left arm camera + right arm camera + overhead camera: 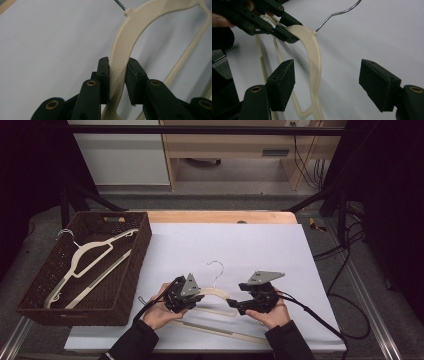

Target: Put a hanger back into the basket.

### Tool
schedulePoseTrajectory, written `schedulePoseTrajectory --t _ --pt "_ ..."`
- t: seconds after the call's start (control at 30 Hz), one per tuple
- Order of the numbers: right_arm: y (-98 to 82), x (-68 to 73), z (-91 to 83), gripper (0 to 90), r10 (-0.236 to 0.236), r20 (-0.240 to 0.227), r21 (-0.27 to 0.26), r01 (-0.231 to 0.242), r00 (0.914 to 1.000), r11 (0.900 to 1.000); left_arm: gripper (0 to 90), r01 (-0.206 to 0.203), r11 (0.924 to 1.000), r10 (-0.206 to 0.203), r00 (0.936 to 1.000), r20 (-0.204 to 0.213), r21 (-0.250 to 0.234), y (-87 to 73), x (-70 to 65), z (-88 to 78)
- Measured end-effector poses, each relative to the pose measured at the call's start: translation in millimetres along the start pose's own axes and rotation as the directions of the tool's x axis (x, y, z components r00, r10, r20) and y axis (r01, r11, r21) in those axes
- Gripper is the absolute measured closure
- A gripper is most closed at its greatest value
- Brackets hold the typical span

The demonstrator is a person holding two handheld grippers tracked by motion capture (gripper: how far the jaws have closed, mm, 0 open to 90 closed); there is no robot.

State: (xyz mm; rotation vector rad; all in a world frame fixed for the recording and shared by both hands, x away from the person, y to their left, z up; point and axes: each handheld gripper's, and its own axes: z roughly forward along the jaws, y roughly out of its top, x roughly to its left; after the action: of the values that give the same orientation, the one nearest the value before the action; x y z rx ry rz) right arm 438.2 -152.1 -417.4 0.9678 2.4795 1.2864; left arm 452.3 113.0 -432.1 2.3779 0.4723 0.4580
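Left claw [117, 77] clamping hanger [125, 50], right claw [327, 82] open

This looks like a lab or recording workspace rather than a home. A table [220, 216] with a wooden edge carries a plain white sheet [240, 245] as a work surface, framed by black metal bars [200, 130]. Loose cables [345, 270] trail along the right side, and bare light-wood furniture [235, 145] stands on the far floor.
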Motion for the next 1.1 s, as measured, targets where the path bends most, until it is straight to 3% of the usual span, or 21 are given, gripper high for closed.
schedulePoseTrajectory --t 0.23,0.37,0.5,0.67,0.8,0.93,1.0,1.07,1.1 --pt "3.3 0.6 30.2 40.7 0.028 -0.024 0.065 -0.026 0.9993 0.998 74.1 0.006 1.0000 -0.006 1.0000 -0.001 -0.006 -0.3 -1.6 -0.8" --pt "3.3 1.6 33.2 61.8 0.042 -0.059 0.066 -0.038 0.9974 0.997 74.2 0.004 1.0000 -0.004 1.0000 0.001 -0.009 -0.1 -2.3 -1.6" --pt "4.6 0.7 30.9 74.2 0.050 -0.099 0.075 -0.042 0.9938 0.996 74.3 0.007 0.9999 -0.007 1.0000 0.005 -0.013 0.1 -2.8 -2.6" --pt "5.2 0.3 29.6 76.1 0.046 -0.124 0.071 -0.037 0.9912 0.997 74.3 0.015 0.9995 -0.014 0.9998 0.013 -0.028 -1.3 -3.1 -4.3" --pt "6.2 0.7 25.3 78.0 0.036 -0.157 0.065 -0.026 0.9869 0.998 73.4 0.038 0.9983 -0.037 0.9984 0.042 -0.043 -2.3 -1.6 -9.0" --pt "8.2 2.4 19.4 80.7 0.016 -0.227 0.030 -0.010 0.9737 1.000 61.9 0.052 0.9952 -0.042 0.9927 0.113 -0.083 -2.9 2.0 -16.5" --pt "9.6 4.3 14.7 82.5 0.001 -0.279 0.007 0.001 0.9603 1.000 60.1 0.063 0.9937 -0.051 0.9911 0.123 -0.093 -2.9 4.8 -19.2" --pt "10.0 5.3 13.4 83.1 0.001 -0.289 0.002 -0.001 0.9572 1.000 60.1 0.072 0.9925 -0.058 0.9892 0.134 -0.099 -3.2 6.0 -19.8" --pt "10.6 6.3 10.8 84.0 -0.013 -0.310 -0.009 0.011 0.9507 1.000 59.9 0.074 0.9918 -0.058 0.9881 0.142 -0.105 -3.4 6.5 -20.2"
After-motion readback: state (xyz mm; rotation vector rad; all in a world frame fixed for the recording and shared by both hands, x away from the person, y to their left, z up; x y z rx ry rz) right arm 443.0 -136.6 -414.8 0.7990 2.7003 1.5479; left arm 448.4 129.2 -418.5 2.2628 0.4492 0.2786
